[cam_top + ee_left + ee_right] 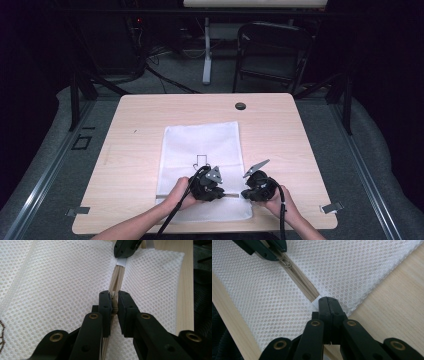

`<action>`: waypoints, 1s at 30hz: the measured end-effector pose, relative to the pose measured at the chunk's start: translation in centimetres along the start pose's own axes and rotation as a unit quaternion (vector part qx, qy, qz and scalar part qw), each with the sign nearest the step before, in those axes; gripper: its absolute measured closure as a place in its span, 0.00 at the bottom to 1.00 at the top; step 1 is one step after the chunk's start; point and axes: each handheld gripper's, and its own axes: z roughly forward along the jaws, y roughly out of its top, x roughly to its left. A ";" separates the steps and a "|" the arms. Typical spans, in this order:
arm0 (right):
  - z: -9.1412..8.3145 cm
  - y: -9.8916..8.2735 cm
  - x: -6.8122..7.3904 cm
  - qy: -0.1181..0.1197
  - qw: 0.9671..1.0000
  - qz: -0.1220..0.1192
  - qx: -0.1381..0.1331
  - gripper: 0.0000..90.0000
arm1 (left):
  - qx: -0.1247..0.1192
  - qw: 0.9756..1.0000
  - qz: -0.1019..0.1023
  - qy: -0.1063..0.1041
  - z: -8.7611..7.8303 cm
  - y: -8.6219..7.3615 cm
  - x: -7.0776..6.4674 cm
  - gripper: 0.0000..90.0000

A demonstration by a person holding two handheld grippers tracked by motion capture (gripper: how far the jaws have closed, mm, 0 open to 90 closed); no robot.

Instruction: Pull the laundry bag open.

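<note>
A white mesh bag [202, 145] lies flat on the wooden table [135, 130], with a beige zipper [117, 277] running across its near end. My left gripper [114, 298] is shut on the zipper's pull tab [114, 305]. My right gripper [327, 303] is shut on the white tab [318, 300] at the zipper's end, near the bag's right edge. From above, the left gripper [220, 192] and the right gripper [245, 194] face each other along the zipper line, a short way apart. The stretch of zipper [303, 282] between them looks closed.
A dark outline drawing [201, 161] marks the bag's middle. A round black grommet [240, 106] sits in the table's far side. A folding chair [272, 50] and a white stand leg [206, 50] are on the floor beyond the table. Metal clips [331, 207] sit at the near corners.
</note>
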 end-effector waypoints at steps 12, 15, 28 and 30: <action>0.0 0.0 0.0 -0.001 1.000 -0.001 0.003 1.00 | -0.005 1.000 -0.004 -0.001 -0.6 -0.6 0.1 0.91; 0.0 0.0 0.0 -0.002 1.000 -0.002 0.004 1.00 | -0.003 1.000 -0.003 0.003 -0.8 -0.8 0.2 0.91; 0.0 0.0 0.0 -0.001 1.000 0.001 0.002 1.00 | -0.005 1.000 -0.004 -0.001 -1.3 -1.1 0.3 0.91; 0.0 0.0 0.0 -0.001 1.000 0.001 0.002 1.00 | -0.004 1.000 -0.006 0.003 -1.5 -1.3 0.3 0.91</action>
